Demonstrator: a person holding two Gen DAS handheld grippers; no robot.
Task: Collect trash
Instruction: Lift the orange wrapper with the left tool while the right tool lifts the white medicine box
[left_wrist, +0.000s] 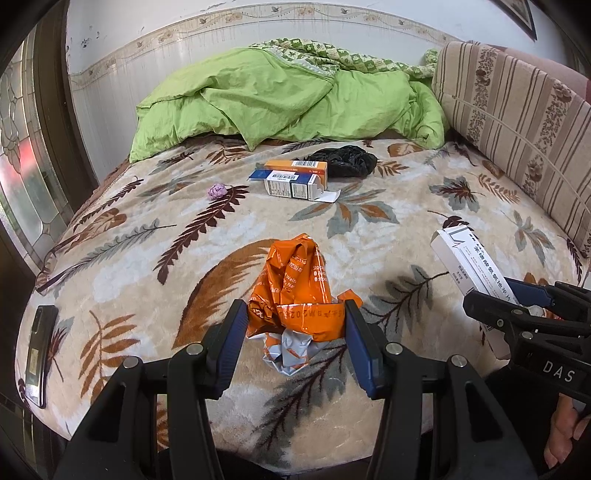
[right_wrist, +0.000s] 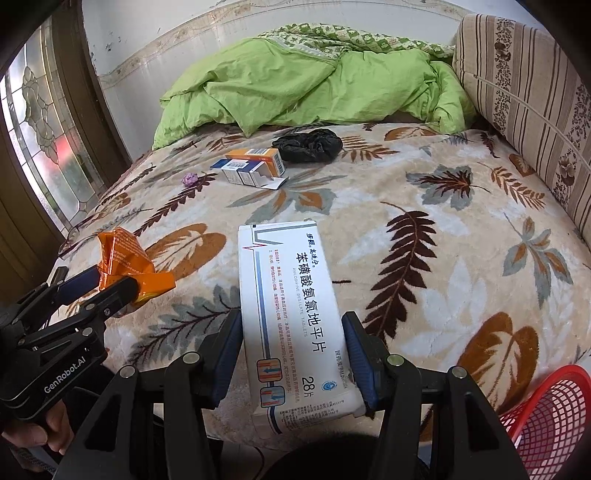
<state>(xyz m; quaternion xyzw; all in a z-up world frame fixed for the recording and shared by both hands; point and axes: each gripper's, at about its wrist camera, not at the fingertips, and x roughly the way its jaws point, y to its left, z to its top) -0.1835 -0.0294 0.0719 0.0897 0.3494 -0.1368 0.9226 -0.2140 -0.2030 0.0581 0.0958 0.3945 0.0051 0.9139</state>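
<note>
Two grippers, each gripping one piece of trash.
Left gripper (left_wrist: 295, 325) clamps an orange wrapper (left_wrist: 295, 284); right gripper (right_wrist: 291, 354) clamps a white box (right_wrist: 291, 314); red basket (right_wrist: 550, 417) cut off lower right.

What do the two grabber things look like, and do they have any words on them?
Each hand-held gripper is black plastic with silver bolts and two dark blue ribbed pads. The left hand-held gripper says "GenRobot.AI" in white; the right hand-held gripper says "DAS". Bare fingers show behind both; no cables or sleeves are visible.

Home bedroom, bed (left_wrist: 369, 229), green duvet (left_wrist: 280, 96), bolster (left_wrist: 517, 122)
</note>
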